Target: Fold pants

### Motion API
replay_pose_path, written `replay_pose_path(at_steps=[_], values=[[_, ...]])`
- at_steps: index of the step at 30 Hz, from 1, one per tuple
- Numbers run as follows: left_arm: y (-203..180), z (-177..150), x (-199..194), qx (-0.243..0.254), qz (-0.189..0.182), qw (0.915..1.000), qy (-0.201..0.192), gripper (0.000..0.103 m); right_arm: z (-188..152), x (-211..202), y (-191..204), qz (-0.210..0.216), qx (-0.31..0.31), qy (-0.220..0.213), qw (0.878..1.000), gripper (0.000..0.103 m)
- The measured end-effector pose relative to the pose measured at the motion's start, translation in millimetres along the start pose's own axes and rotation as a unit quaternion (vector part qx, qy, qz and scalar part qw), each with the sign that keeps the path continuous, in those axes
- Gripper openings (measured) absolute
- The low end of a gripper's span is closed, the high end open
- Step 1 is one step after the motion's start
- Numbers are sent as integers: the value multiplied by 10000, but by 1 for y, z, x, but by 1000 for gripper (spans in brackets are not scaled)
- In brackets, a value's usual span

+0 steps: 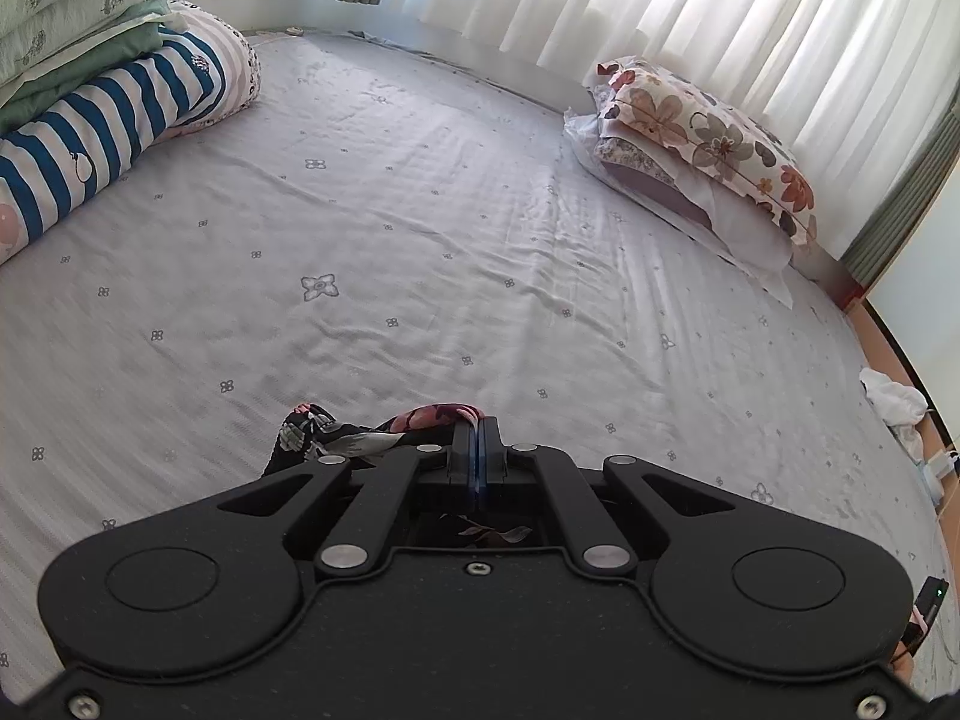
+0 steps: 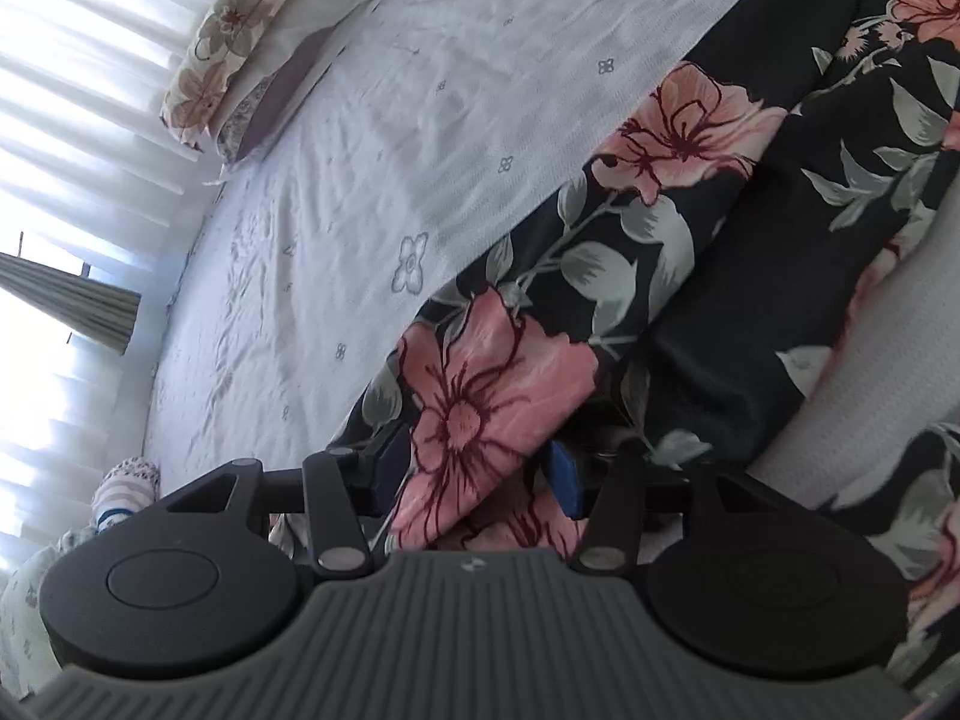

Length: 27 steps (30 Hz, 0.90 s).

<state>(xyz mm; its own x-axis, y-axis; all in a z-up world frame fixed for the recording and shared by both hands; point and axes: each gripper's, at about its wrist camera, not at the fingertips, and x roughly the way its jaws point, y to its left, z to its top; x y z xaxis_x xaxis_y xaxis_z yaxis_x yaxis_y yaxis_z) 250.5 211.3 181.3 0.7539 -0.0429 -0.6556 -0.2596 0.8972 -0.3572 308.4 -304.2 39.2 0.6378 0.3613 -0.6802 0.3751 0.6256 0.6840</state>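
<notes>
The left tool (image 1: pixel 478 450) pinches the pants (image 2: pixel 690 228) tight. The right tool (image 2: pixel 474 474) gapes around cloth at 12 o'clock; next, squeeze.

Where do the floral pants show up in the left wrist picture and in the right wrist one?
Left wrist: the floral pants peek out low at centre, pinched in the shut left gripper.
Right wrist: the pants fill the right half, a fold between the right gripper's open jaws.
Shared landmark: the flowered pillow beside the white curtain.

No readable text, labels, brands or numbers anywhere in either view.
</notes>
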Motion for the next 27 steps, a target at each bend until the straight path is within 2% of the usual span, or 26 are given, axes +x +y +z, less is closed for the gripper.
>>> replay_pose_path(at_steps=[6,8,10,13,15,16,17,21,27], values=[[8,-4,6,16,9,10000,42,1,15,11,9,-176,-132,-142,9997,66],[11,-5,7,23,14,10000,53,1,20,12,9,-240,-137,-192,9994,43],[13,-6,8,22,27,10000,62,1,25,14,9,-370,-128,-243,9989,32],[15,-9,8,33,56,10000,63,1,31,16,3,-309,50,-286,9991,28],[15,-10,6,66,84,9999,50,1,34,13,-3,-257,203,-331,9989,17],[15,-11,5,72,83,9999,46,2,34,9,-5,-292,245,-386,9985,6],[15,-12,4,63,62,9999,52,2,35,6,-6,-378,251,-431,9980,3],[13,-17,-1,77,-65,9999,94,2,33,-17,-2,-770,-3,-640,9950,2],[8,-34,-24,313,-272,9991,72,2,16,-98,5,-835,-547,-1255,9871,2]])
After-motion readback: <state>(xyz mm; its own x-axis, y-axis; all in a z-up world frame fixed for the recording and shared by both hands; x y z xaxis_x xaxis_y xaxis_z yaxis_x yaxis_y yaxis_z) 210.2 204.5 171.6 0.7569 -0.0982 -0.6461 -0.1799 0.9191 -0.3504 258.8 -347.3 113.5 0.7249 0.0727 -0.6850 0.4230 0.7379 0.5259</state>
